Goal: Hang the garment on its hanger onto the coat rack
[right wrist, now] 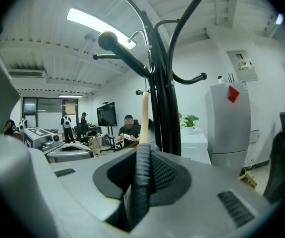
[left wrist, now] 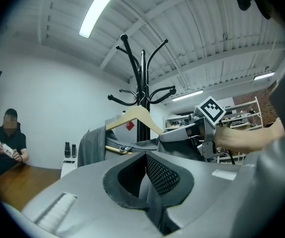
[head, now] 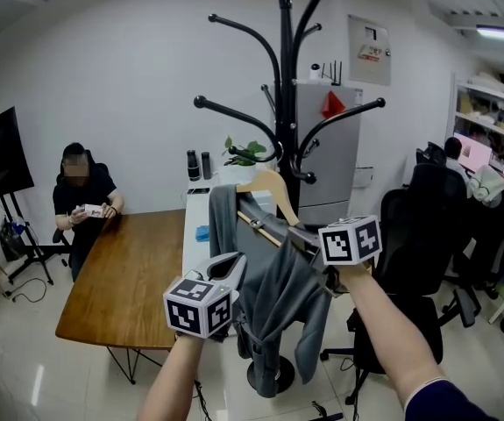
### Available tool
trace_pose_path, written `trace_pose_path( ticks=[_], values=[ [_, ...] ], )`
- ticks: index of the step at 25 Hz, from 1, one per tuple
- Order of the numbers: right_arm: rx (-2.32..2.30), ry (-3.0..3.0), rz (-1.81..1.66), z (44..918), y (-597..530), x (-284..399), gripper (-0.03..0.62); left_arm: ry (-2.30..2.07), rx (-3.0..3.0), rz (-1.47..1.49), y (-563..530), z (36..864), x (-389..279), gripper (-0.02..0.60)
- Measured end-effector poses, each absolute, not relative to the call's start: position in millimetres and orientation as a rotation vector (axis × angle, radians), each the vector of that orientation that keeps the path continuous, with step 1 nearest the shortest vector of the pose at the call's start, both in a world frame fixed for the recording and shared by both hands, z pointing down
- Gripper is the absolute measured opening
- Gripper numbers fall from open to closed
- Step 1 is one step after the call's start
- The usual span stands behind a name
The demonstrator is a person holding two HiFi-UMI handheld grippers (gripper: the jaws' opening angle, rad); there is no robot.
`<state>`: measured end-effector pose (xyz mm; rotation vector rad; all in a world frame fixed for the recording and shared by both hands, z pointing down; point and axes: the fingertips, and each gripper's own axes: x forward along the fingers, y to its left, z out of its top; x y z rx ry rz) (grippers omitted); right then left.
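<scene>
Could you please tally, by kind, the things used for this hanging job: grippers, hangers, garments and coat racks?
grippers: 2, the left gripper and the right gripper
hanger: 1
garment: 1
coat rack: 1
Total: 5

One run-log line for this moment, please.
left hand-held gripper: shut on garment | right hand-held gripper: shut on garment | hanger: near coat rack
</scene>
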<state>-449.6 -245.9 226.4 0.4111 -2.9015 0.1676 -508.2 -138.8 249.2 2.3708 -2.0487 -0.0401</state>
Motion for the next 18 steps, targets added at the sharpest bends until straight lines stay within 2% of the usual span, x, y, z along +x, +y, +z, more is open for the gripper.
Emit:
trace_pose_path(
  ticks=[18],
  values=[
    [0.349, -2.887, 0.142, 258.6, -246.9, -441.6, 0.084, -2.067, 2.294, -0.032, -126.8, 272.6, -500.7, -0.014]
  ],
)
